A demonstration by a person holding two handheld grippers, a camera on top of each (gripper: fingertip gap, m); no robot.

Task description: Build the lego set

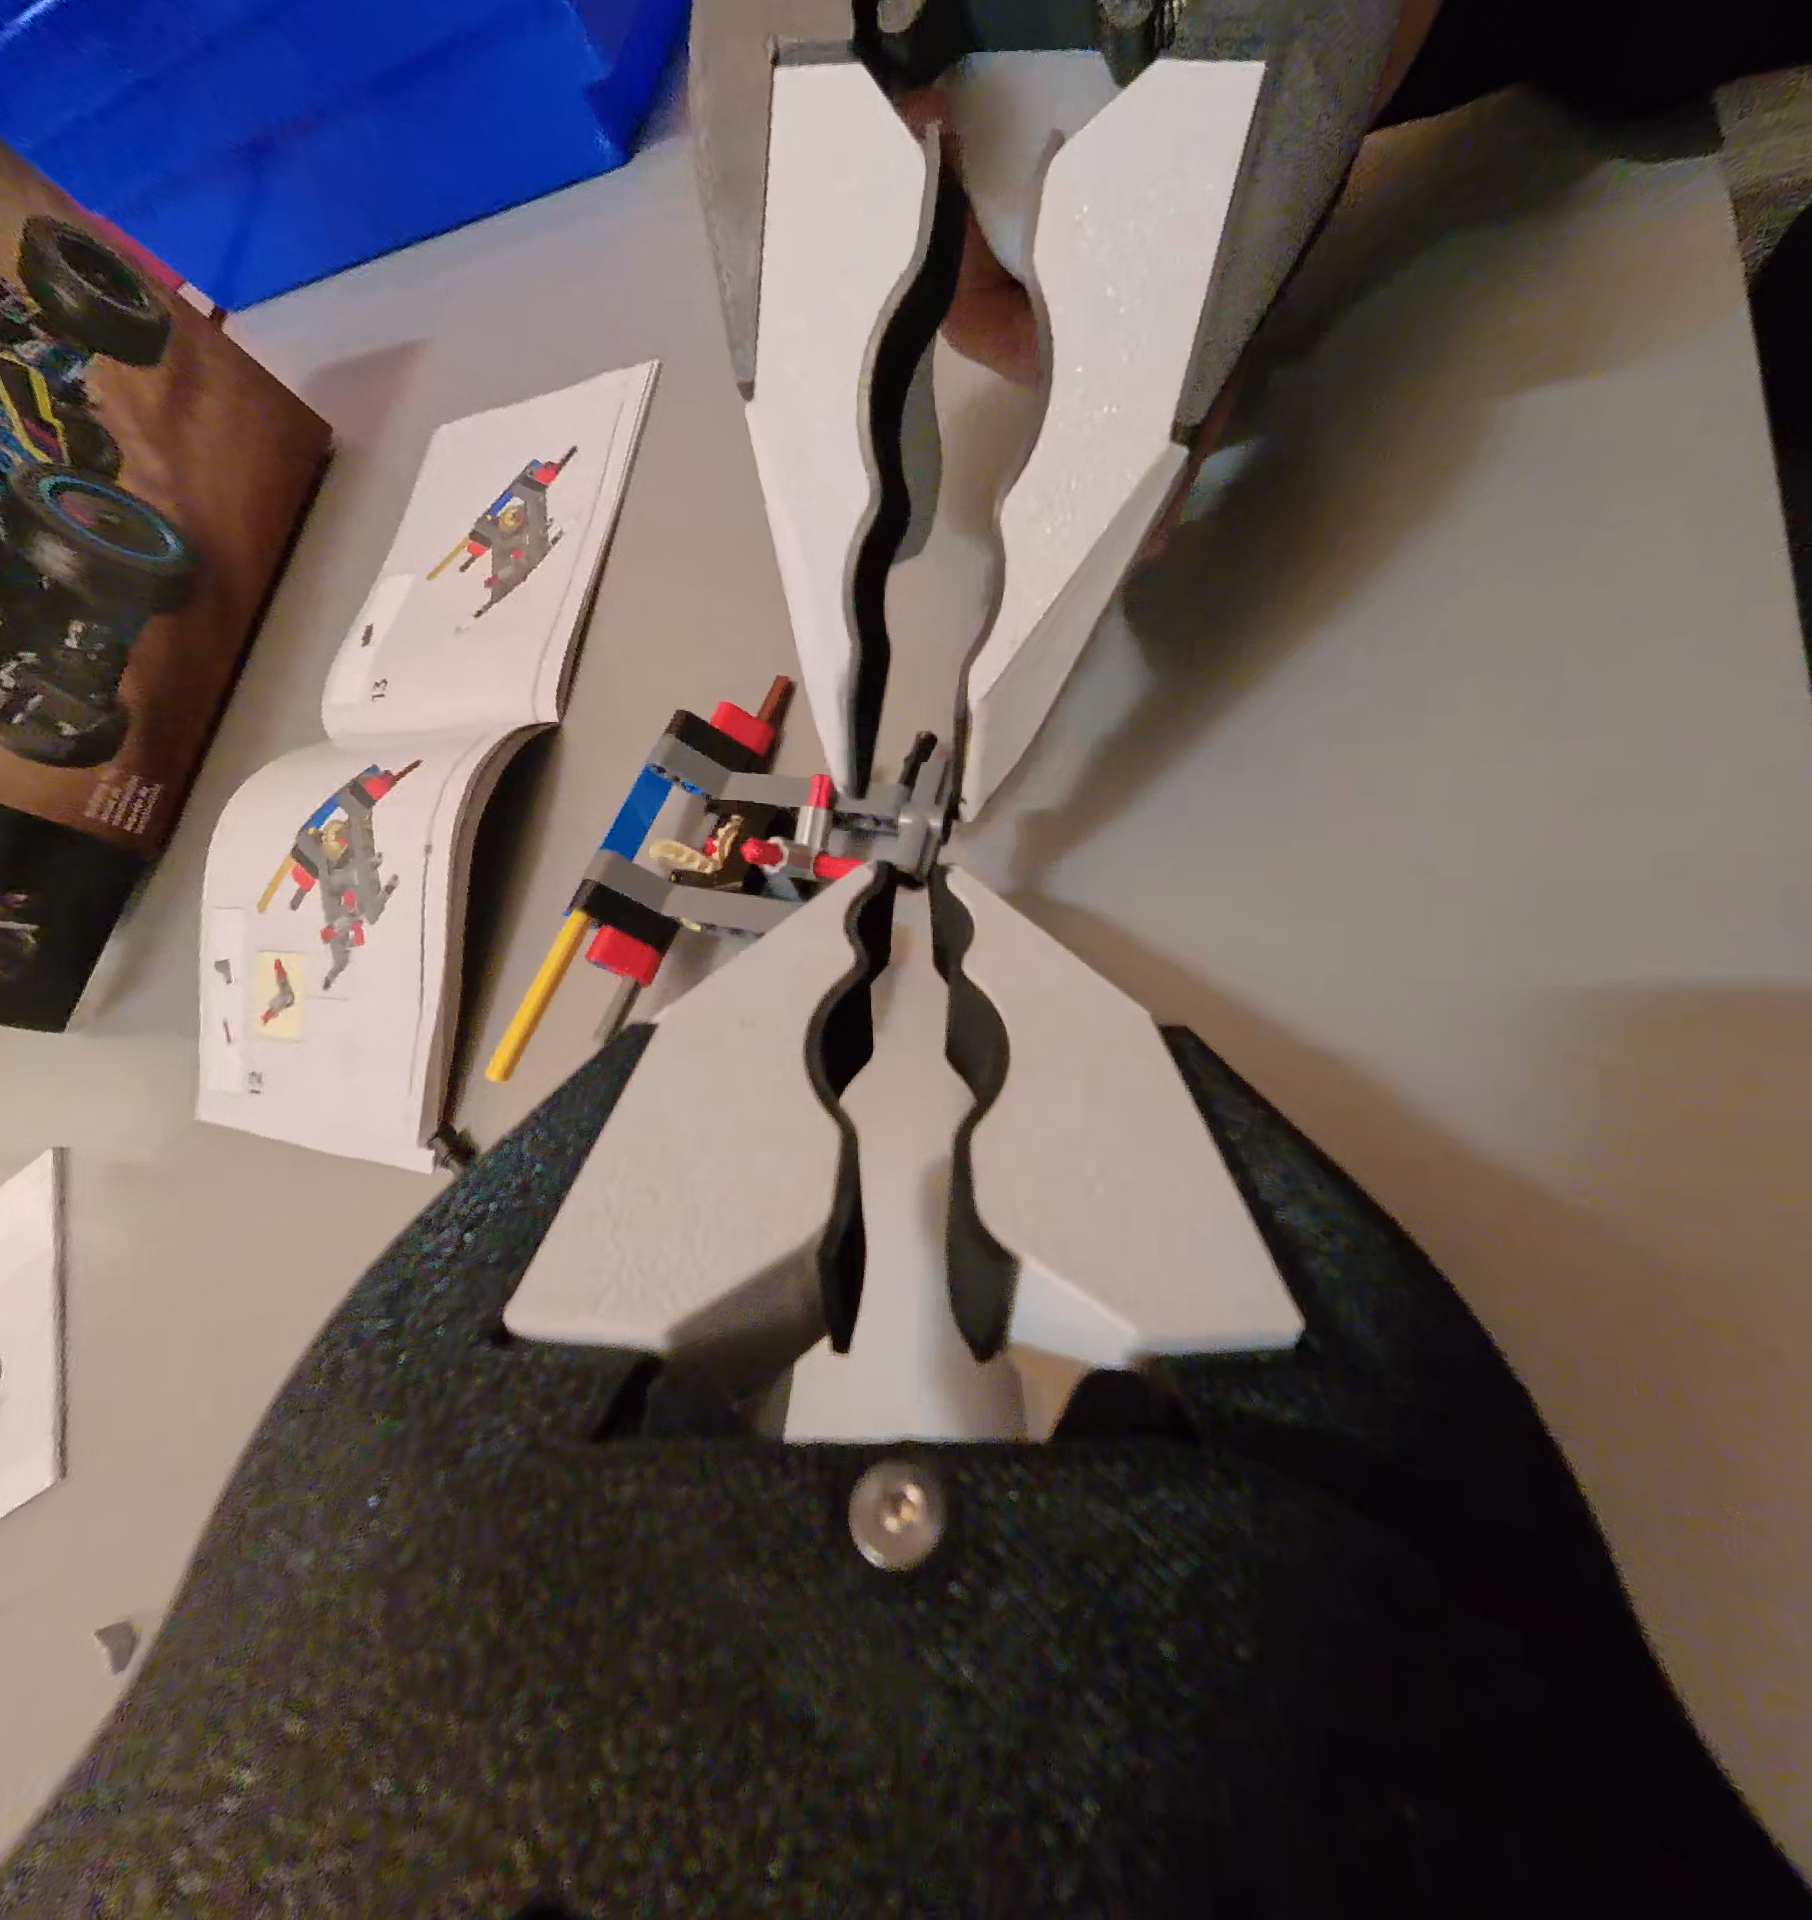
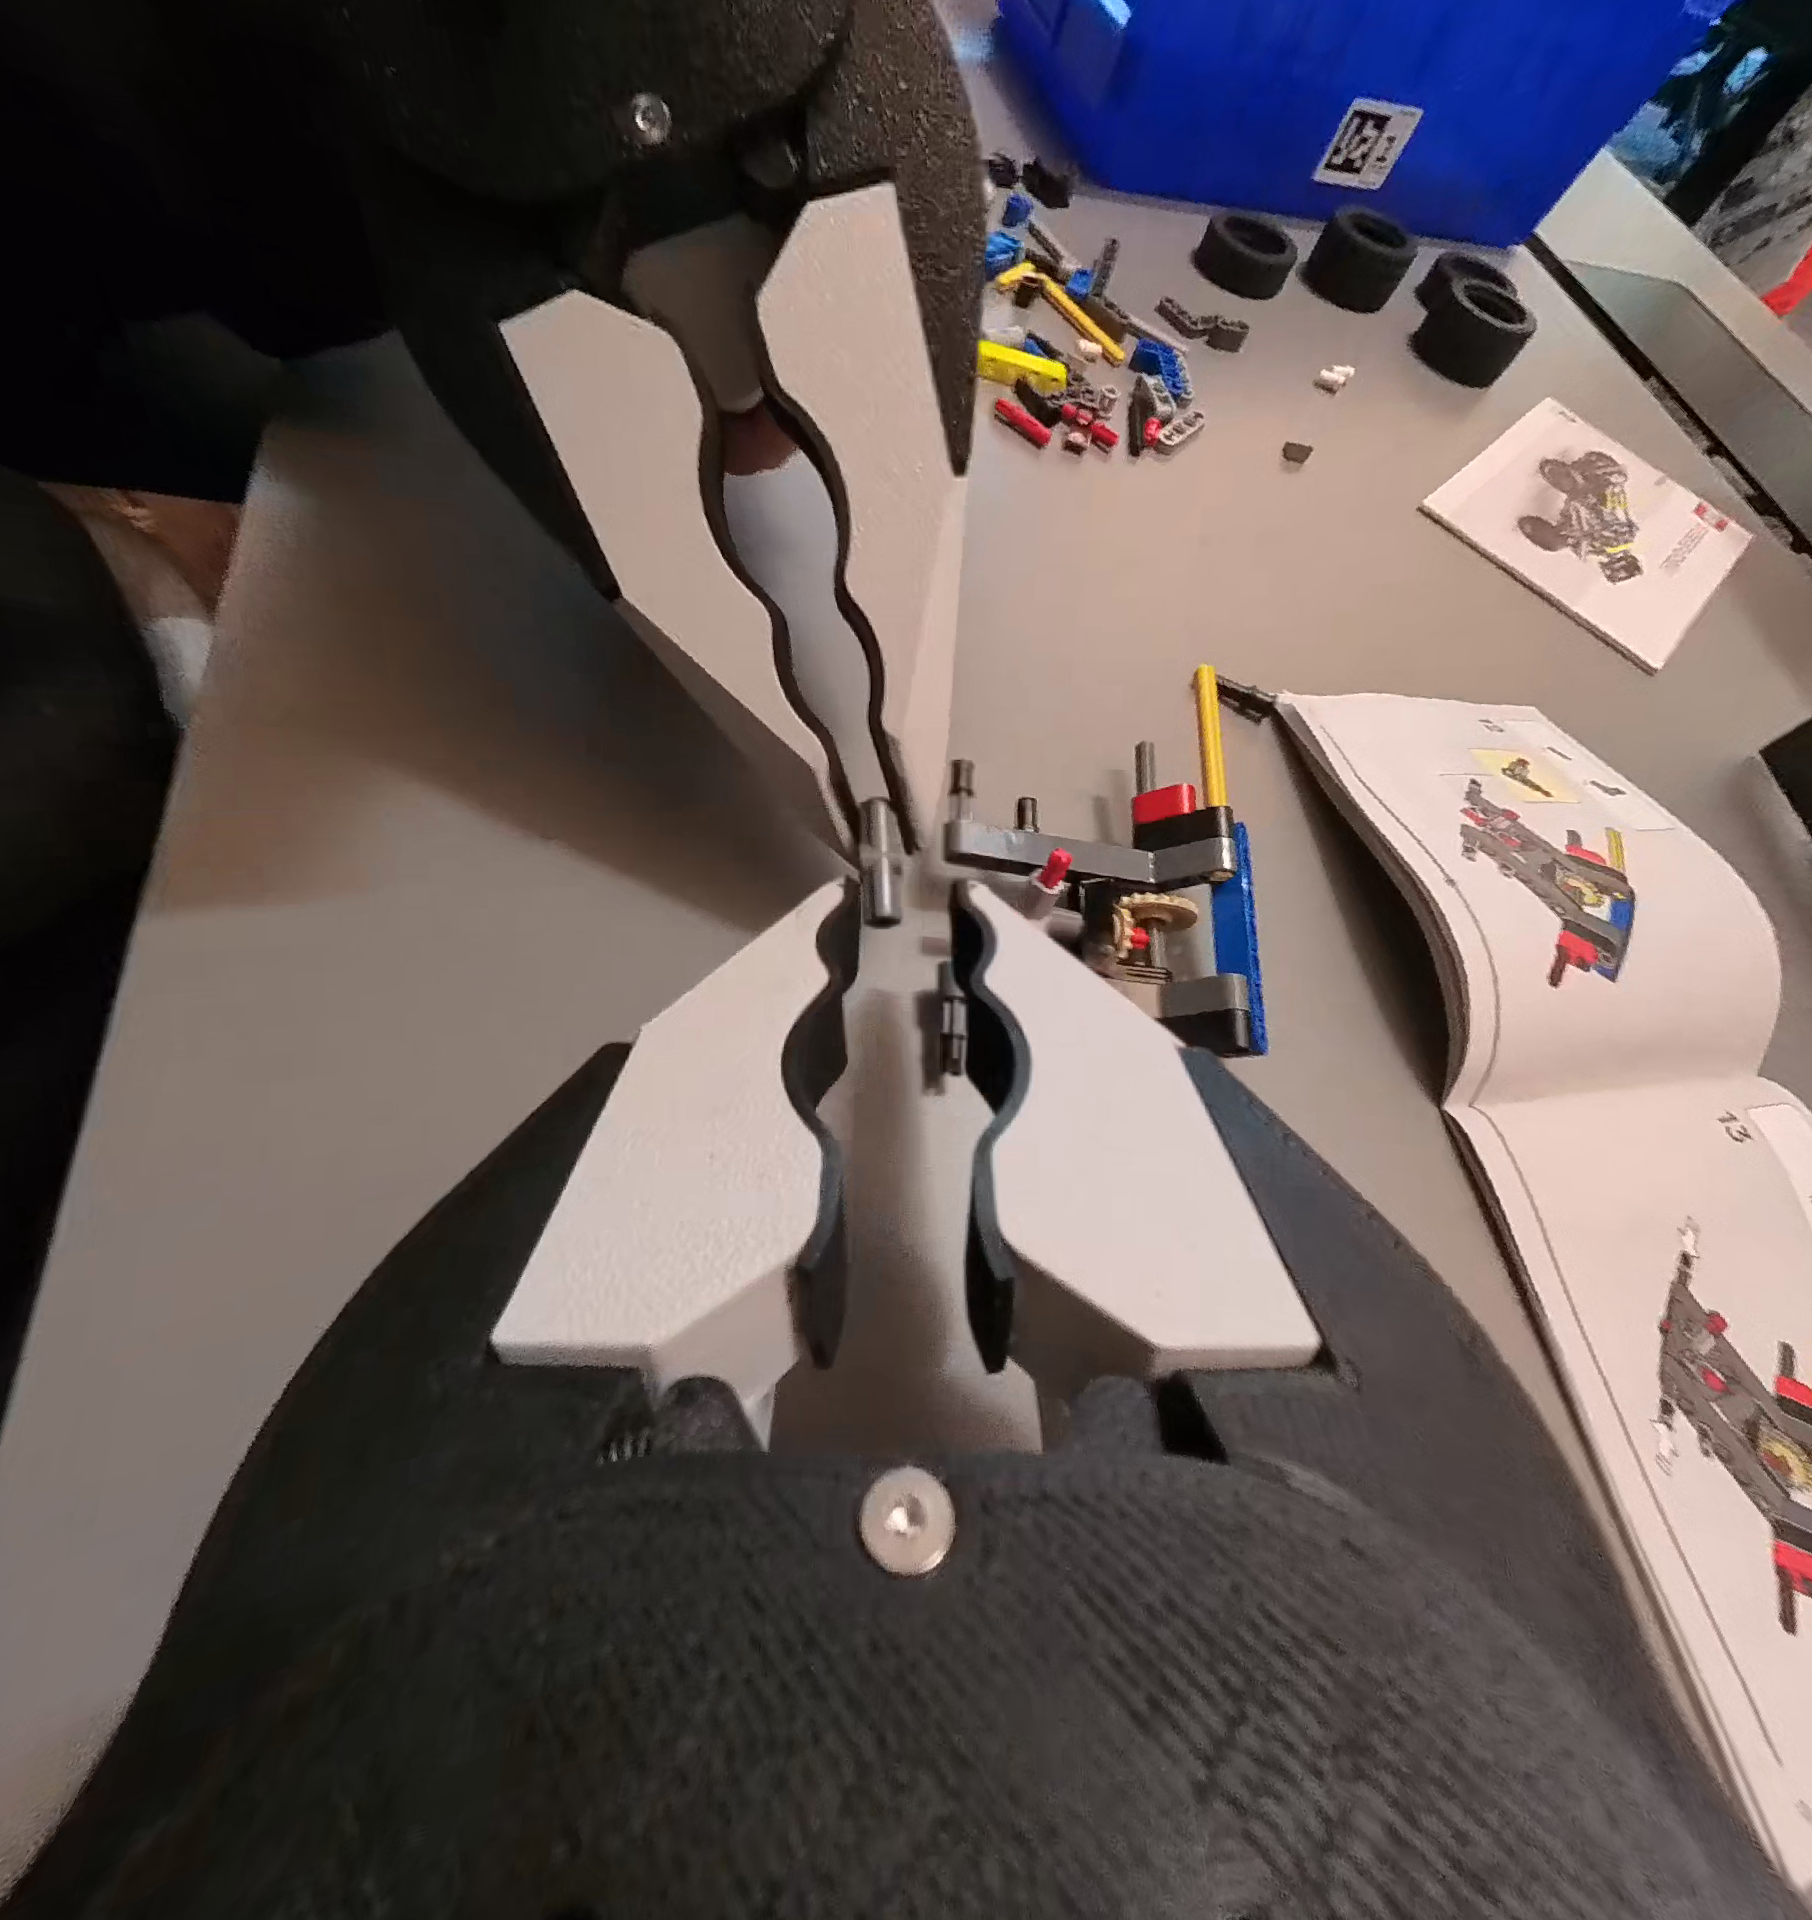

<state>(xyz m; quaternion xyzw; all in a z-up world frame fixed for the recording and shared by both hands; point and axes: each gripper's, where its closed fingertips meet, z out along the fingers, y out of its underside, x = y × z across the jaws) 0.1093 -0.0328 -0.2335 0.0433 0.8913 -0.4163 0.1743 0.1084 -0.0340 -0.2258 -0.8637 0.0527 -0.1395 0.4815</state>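
A partly built lego assembly (image 1: 673, 831) (image 2: 1193, 894) with grey beams, a blue plate, red parts and a yellow axle lies on the grey table. My left gripper (image 1: 904, 878) (image 2: 879, 826) is shut on a small grey connector (image 1: 907, 826) (image 2: 883, 862), held just off the end of the assembly's grey arm. My right gripper (image 2: 902, 891) (image 1: 910, 784) faces it tip to tip, jaws a little apart. A black pin (image 2: 949, 1013) (image 1: 923, 746) sits between the right fingers, touching only one pad.
An open instruction booklet (image 1: 362, 935) (image 2: 1556, 935) lies beside the assembly. A blue bin (image 2: 1297, 94) (image 1: 310, 135), black tyres (image 2: 1359, 255) and several loose pieces (image 2: 1078, 353) are farther off. The set's box (image 1: 71, 520) and a second booklet (image 2: 1588, 530) lie at the sides. The tips of both grippers are at nearly the same place.
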